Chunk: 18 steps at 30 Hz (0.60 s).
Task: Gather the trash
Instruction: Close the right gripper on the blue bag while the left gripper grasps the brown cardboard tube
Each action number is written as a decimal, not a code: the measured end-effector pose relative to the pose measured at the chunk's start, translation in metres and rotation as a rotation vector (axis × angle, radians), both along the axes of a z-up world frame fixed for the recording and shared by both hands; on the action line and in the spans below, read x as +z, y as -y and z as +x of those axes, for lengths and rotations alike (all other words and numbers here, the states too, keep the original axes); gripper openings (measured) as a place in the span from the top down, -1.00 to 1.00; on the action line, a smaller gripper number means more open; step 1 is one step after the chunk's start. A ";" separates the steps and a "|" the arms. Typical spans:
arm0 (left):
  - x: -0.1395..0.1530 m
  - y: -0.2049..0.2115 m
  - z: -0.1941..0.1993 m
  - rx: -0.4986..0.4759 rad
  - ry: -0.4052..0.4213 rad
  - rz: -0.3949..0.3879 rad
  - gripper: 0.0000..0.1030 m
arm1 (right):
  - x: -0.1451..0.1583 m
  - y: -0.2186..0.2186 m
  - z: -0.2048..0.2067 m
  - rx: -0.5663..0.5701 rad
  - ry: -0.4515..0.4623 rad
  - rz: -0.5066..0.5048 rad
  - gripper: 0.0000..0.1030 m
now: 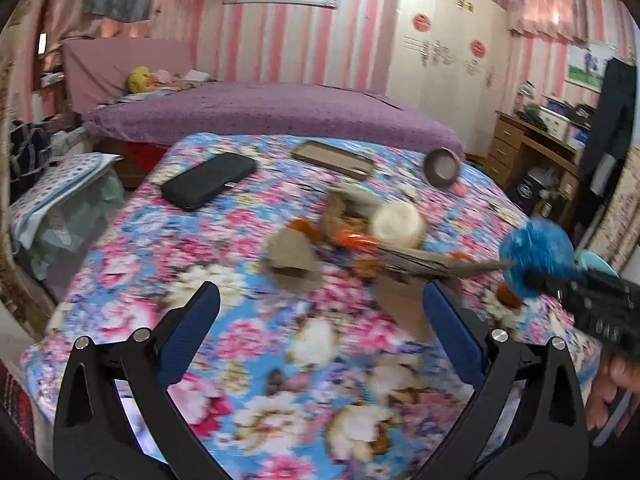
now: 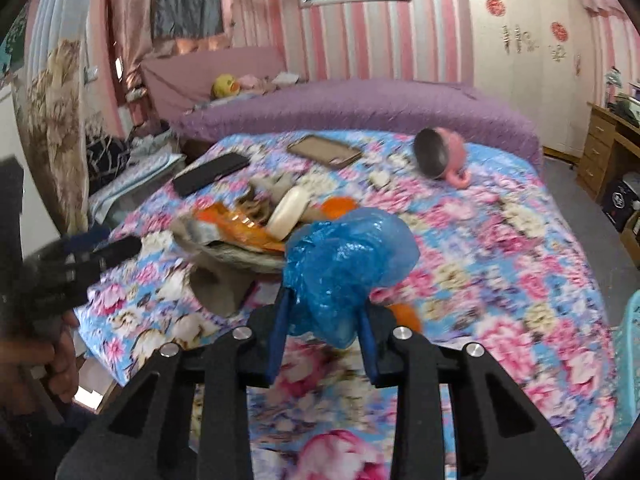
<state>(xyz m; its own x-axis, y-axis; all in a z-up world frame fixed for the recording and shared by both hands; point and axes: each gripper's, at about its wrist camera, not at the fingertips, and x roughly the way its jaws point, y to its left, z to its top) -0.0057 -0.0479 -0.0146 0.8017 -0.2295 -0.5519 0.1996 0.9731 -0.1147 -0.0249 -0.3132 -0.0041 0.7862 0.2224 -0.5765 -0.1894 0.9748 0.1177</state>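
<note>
A crumpled blue plastic bag sits squeezed between the blue pads of my right gripper, which is shut on it just above the floral cloth. The left wrist view shows the same blue wad at the right edge. A trash pile of cardboard scraps, orange wrappers and a white round piece lies mid-cloth, to the left of the bag. My left gripper hovers open in front of the pile with nothing between its fingers. It appears as a dark blurred shape at the left of the right wrist view.
On the far part of the cloth lie a black phone, a brown phone case and a pink mug tipped on its side. A teal basket stands at the right edge. Behind is a purple bed; a wooden desk is far right.
</note>
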 end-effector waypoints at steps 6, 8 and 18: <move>-0.011 0.042 0.001 -0.107 -0.057 0.011 -0.90 | 0.006 0.025 -0.001 -0.044 0.015 0.024 0.40; -0.019 0.054 0.006 -0.114 -0.098 0.014 -0.90 | 0.007 0.029 -0.002 -0.046 0.017 0.027 0.40; -0.035 0.078 0.039 -0.069 -0.185 0.019 0.21 | 0.004 0.041 -0.003 -0.048 0.017 0.023 0.40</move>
